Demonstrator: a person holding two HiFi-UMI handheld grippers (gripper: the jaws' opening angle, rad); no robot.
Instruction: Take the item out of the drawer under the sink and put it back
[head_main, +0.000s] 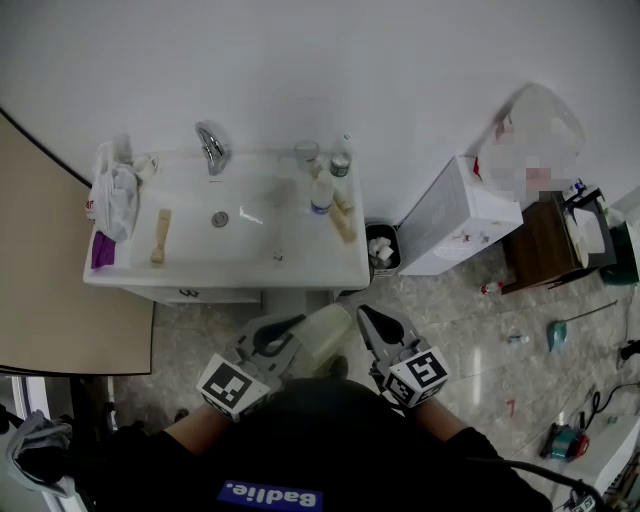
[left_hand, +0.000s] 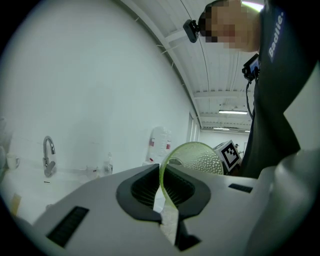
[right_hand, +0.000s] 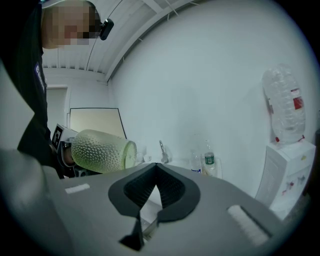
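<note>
**Translucent green dimpled cup (head_main: 325, 335) held out before the white washbasin (head_main: 300, 270)**
The cup's rim is pinched in the left claw (left_hand: 162, 185) and the cup is carried on its side. The right claw (right_hand: 156, 185) is pressed together, empty. The return is judged to come next: the cup is to be lowered to the under-sink drawer and released there.

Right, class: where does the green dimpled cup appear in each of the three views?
Head view: green dimpled cup lower centre, below the sink.
Left gripper view: centre-right, rim between the jaws.
Right gripper view: left of centre, lying sideways.
Shared landmark: the tap, in all three.
</note>
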